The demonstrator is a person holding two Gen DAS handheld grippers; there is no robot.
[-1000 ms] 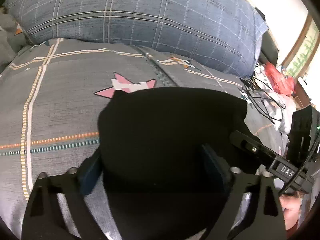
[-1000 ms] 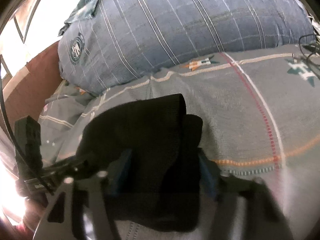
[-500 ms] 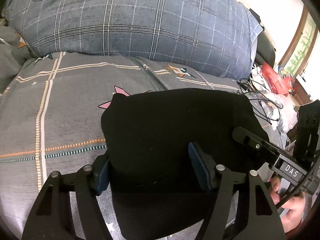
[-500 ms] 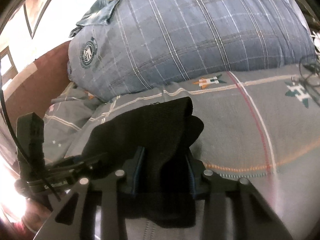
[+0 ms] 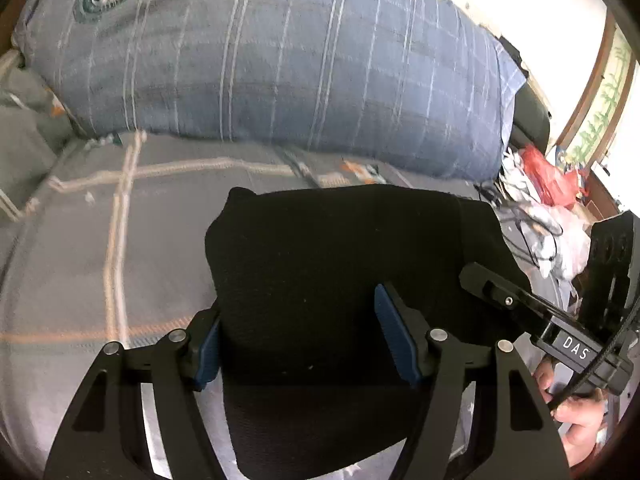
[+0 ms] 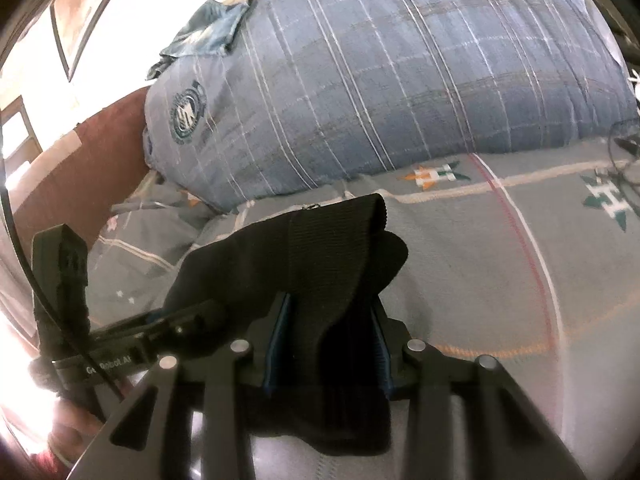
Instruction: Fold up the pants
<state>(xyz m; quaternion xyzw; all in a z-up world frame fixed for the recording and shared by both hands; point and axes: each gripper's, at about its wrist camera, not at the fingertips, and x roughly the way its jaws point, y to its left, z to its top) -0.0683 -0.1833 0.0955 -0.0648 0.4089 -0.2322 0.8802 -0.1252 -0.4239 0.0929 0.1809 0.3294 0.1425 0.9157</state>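
A grey bedspread point(image 5: 92, 240) with thin orange and cream stripes covers the bed, and a large blue plaid pillow point(image 5: 280, 64) lies across its far side. Folded black pants point(image 5: 344, 264) sit on the bedspread in front of the pillow, gathered up between two handheld grippers. The left gripper point(image 5: 304, 332) is clamped across a broad, smooth span of the cloth, its blue pads well apart and pressing on either side. The right gripper point(image 6: 328, 328) pinches a narrower bundle at the ribbed end of the pants, its pads closer together. The fabric is dark, finely knit and thick. Tangled black cables point(image 5: 520, 216) lie at the bed's edge.
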